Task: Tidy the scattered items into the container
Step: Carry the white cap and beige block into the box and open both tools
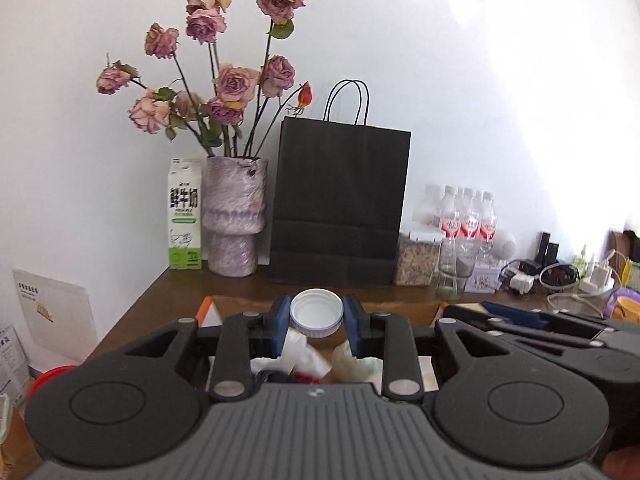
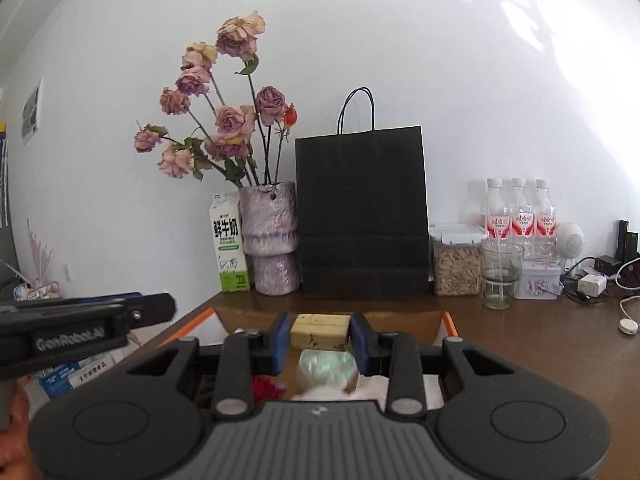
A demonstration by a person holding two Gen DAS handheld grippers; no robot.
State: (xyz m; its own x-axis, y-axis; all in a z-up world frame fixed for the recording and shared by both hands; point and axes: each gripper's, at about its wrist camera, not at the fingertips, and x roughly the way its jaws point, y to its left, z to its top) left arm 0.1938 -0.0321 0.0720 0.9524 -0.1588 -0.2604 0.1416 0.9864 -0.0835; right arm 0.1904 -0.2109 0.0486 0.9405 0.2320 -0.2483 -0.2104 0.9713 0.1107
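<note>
Container (image 2: 448, 322): the orange-edged cardboard box sits on the worktop (image 2: 540, 344) directly below both claws, already holding crumpled wrappers and paper.

Your left claw (image 1: 316, 314) points slightly below level over the box, and its blue pads are clamped on one white bottle cap (image 1: 316, 312), open side facing the camera. Your right claw (image 2: 319, 332) holds the same slightly downward attitude beside it, with its pads closed on one yellowish rectangular block (image 2: 319, 330). In the right wrist view, the left unit appears at the left edge, level with the right one.

Count at the back of the worktop: one black paper bag (image 2: 360, 216), one vase of dried roses (image 2: 272, 240), one milk carton (image 2: 228, 244), one jar of grain (image 2: 456, 264), one empty glass (image 2: 498, 276). Water bottles (image 2: 520, 212): three show in the right view.
</note>
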